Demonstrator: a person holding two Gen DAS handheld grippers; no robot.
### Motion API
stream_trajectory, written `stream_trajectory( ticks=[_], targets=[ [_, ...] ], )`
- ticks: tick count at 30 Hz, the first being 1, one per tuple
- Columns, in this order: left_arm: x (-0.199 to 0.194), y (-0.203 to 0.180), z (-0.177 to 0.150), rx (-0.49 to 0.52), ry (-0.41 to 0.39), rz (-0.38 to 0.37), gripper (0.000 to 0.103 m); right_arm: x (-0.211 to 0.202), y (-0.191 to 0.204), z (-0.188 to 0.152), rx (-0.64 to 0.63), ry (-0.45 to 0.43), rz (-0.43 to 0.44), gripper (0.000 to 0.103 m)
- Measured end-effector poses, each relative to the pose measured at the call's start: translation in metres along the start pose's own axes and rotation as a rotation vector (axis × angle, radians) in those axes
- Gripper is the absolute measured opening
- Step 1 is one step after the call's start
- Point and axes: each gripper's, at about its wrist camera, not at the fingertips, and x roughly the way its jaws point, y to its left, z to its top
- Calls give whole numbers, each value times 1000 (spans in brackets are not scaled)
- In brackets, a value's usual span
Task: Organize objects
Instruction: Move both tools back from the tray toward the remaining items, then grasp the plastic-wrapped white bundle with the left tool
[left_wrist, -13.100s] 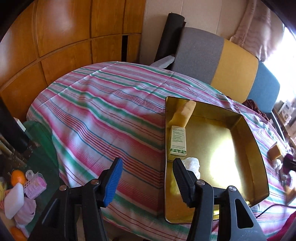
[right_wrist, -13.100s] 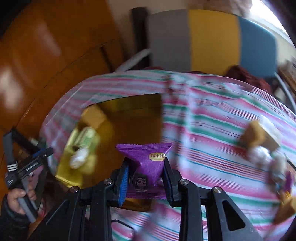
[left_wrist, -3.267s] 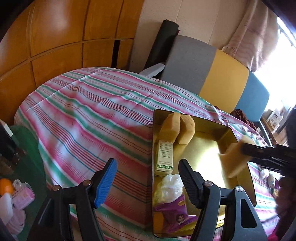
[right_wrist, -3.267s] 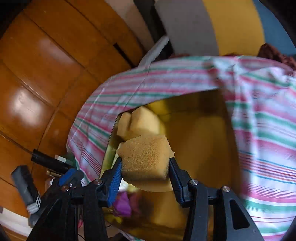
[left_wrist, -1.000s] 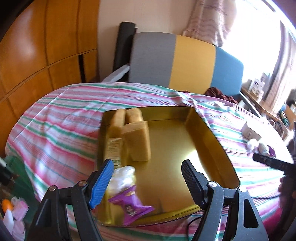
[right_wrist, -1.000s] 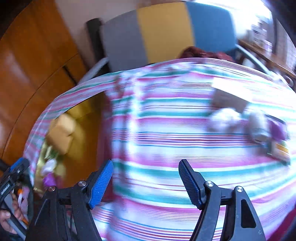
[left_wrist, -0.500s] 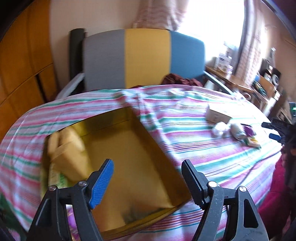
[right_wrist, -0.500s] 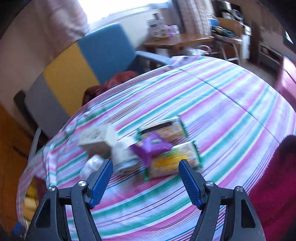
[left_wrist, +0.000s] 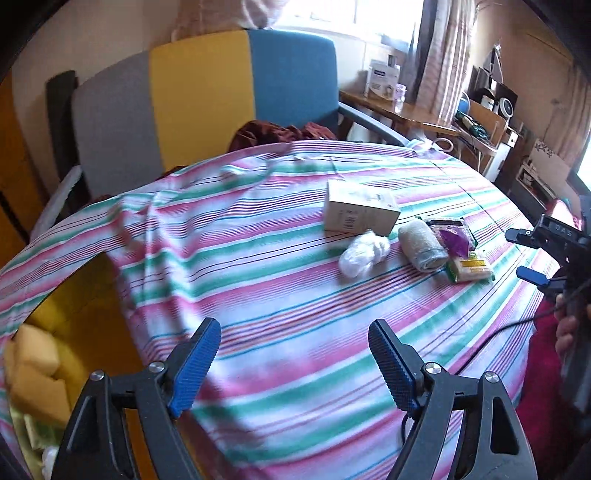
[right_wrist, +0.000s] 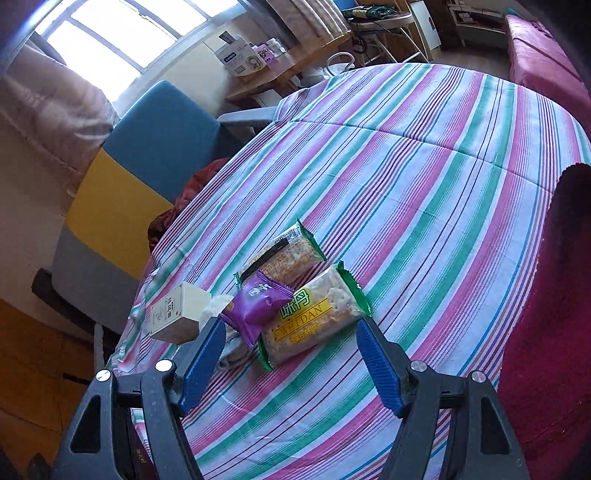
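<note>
A pile of items lies on the striped tablecloth: a cream box (left_wrist: 360, 214), a white plastic wad (left_wrist: 362, 256), a rolled grey cloth (left_wrist: 423, 247), a purple snack packet (right_wrist: 260, 301) and two green-edged cracker packets (right_wrist: 314, 317) (right_wrist: 284, 256). My right gripper (right_wrist: 290, 365) is open just short of the packets, with nothing pressed between its pads. Over bare cloth left of the pile, my left gripper (left_wrist: 293, 365) has its jaws opening and holds nothing. The gold tray (left_wrist: 85, 295) at the far left holds yellow sponges (left_wrist: 33, 365).
A grey, yellow and blue chair back (left_wrist: 199, 99) stands behind the table, with a dark red cloth (left_wrist: 280, 131) on its seat. A wooden side table (left_wrist: 413, 110) with boxes is at the back right. A red-covered surface (right_wrist: 546, 332) borders the table's near right edge.
The left view has swung right, from over the tray to the striped cloth and the pile. The right gripper has rolled and come closer to the packets. Left jaws stand a little wider.
</note>
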Motion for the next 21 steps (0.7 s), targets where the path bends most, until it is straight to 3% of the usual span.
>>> stream_trajectory(
  ticks=[12, 21],
  targets=[
    [81, -45, 45, 113, 41, -30, 75, 4, -7, 3, 33, 32, 57, 75],
    [132, -65, 69, 127, 57, -59, 74, 13, -3, 0, 25, 79, 75, 75]
  ],
)
